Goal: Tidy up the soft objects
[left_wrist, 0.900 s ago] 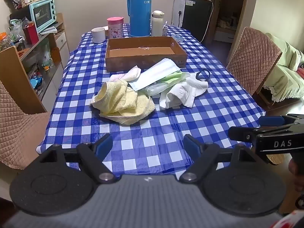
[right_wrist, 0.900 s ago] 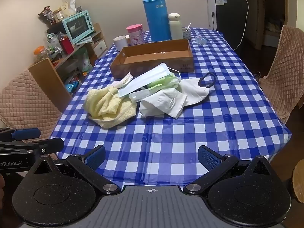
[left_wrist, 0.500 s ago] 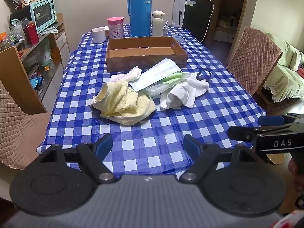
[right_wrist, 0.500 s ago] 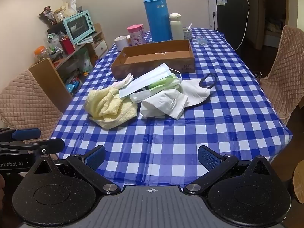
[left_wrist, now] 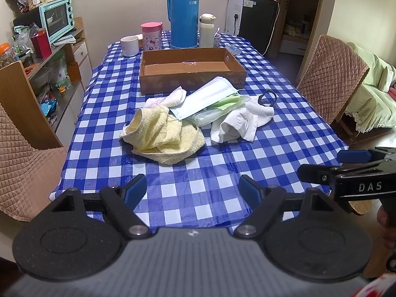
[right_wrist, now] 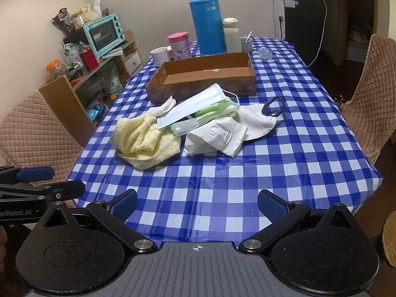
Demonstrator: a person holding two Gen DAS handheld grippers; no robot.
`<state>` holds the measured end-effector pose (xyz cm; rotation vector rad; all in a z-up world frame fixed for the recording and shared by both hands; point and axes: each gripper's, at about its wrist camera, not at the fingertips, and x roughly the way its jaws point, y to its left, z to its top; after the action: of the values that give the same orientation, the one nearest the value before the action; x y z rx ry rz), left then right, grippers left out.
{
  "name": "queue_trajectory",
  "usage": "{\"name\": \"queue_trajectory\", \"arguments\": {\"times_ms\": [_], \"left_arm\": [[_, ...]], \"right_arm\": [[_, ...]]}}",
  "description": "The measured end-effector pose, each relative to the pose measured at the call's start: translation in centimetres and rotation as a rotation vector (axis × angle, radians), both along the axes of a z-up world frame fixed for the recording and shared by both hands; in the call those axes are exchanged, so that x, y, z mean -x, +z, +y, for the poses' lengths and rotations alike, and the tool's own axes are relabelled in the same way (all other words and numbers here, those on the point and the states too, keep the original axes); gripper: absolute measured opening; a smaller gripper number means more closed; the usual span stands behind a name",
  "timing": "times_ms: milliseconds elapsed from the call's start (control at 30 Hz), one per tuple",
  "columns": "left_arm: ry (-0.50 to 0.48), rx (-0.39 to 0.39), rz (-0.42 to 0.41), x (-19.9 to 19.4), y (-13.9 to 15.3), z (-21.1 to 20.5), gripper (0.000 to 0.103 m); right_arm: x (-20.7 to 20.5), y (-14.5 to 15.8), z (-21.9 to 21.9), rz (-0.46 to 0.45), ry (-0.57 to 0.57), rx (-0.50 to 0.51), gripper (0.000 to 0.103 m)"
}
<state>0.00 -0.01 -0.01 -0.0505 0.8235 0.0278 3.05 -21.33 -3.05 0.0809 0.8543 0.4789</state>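
A pile of soft things lies mid-table on the blue checked cloth: a crumpled yellow towel (left_wrist: 163, 133) (right_wrist: 146, 138), a pale blue face mask (left_wrist: 205, 96) (right_wrist: 195, 105), white cloths (left_wrist: 237, 123) (right_wrist: 217, 136), a small pink-white cloth (left_wrist: 170, 99) and a black hair tie (left_wrist: 267, 97) (right_wrist: 273, 107). Behind them stands an open cardboard box (left_wrist: 190, 71) (right_wrist: 203, 76). My left gripper (left_wrist: 193, 188) hangs open over the near table edge, nothing between its fingers. Beside it my right gripper (right_wrist: 196, 201) is open too, short of the pile.
At the far end stand a blue thermos (left_wrist: 184, 14), a white bottle (left_wrist: 207, 31), a pink cup (left_wrist: 151, 36) and a white mug (left_wrist: 129, 45). Quilted chairs (left_wrist: 329, 84) (right_wrist: 32, 128) flank the table. Shelves with a teal oven (left_wrist: 58, 18) line the left wall.
The view has crept slightly towards the pile; both grippers stay open and empty.
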Motion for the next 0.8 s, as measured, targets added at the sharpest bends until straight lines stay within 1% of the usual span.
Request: {"name": "queue_trajectory", "arguments": {"times_ms": [800], "left_arm": [[0.001,-0.002,0.002,-0.01,0.0,0.0,0.08]], "right_arm": [[-0.28,0.02,0.25,-0.002,0.001,-0.001,0.103]]}}
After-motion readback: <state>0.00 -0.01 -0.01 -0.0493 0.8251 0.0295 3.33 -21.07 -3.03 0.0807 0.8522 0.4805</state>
